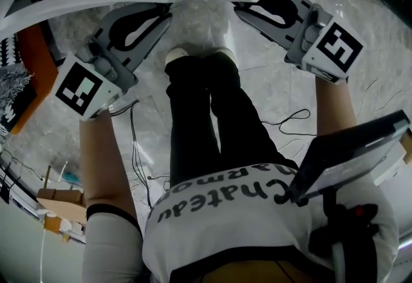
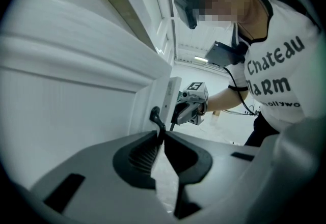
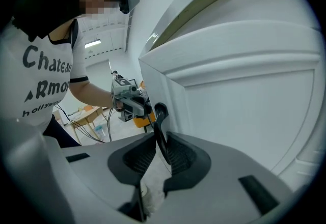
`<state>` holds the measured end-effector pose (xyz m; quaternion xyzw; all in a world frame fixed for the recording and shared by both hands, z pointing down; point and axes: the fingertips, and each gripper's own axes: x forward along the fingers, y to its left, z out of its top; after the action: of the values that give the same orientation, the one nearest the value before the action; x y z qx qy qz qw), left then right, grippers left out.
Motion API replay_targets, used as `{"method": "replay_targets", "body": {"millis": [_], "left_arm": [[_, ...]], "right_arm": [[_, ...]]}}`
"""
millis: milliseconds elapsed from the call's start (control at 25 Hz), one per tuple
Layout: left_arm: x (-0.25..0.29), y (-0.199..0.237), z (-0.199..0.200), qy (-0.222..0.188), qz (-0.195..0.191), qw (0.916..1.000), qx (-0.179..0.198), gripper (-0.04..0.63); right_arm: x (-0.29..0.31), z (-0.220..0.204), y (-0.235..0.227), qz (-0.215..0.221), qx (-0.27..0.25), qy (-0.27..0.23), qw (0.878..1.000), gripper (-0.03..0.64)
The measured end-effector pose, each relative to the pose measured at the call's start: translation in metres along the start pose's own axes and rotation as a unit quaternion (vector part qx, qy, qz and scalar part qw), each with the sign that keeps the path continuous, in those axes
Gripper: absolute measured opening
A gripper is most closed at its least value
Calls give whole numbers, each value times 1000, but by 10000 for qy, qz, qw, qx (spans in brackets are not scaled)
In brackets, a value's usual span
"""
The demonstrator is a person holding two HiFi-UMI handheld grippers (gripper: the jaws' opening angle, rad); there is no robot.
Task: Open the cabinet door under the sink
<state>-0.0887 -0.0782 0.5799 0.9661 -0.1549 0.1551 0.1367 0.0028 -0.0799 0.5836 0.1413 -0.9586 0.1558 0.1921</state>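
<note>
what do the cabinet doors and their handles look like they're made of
Left door and right door: probably painted wood or MDF, smooth matte white with moulded panel edges. Left handle and right handle: likely metal with a black coating, thin, curved and slightly glossy; plastic can't be ruled out.
</note>
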Motion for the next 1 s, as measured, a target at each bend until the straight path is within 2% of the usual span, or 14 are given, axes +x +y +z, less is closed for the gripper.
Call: {"method": "replay_targets", "body": {"millis": [240,760,1000], "left_arm": [[-4,-6,-3,169,-54,9998,-31,34],[-18,-19,-12,161,164,9994,-240,34],[-25,-26,-19,364,181,9989,-213,34]], "right_arm": [[-10,-2,9,16,123,-80,9999,58],[-33,-22,11,-251,118,289,9992,60],[-50,-33,14,-376,255,406,9981,61]]}}
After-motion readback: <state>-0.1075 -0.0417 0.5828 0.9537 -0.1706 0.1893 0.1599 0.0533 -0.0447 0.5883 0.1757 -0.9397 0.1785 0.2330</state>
